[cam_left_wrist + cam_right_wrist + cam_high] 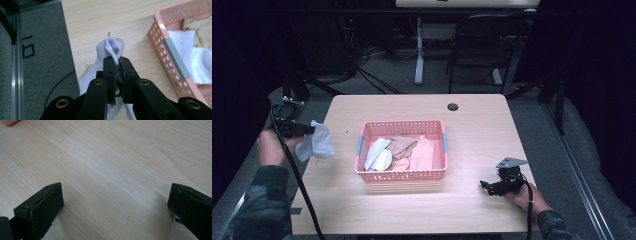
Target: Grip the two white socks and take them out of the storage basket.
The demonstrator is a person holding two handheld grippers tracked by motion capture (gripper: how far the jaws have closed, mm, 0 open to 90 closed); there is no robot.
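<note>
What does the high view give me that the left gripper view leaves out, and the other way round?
High view alone: the right gripper resting open on the table, and the beige clothes in the pink basket.

Left gripper view alone: the closed jaws pinching a fold of the white sock, seen close.

Both: the left gripper holding that sock beside the basket, and white socks inside it.

We see a plain white sock [113, 47] pinched in black jaws, beside a pink perforated basket [402, 175] with grey handles. Inside it lie white socks [378, 154] and beige, peach-coloured ones [422, 152], all on a pale wood-grain table [472, 135].
</note>
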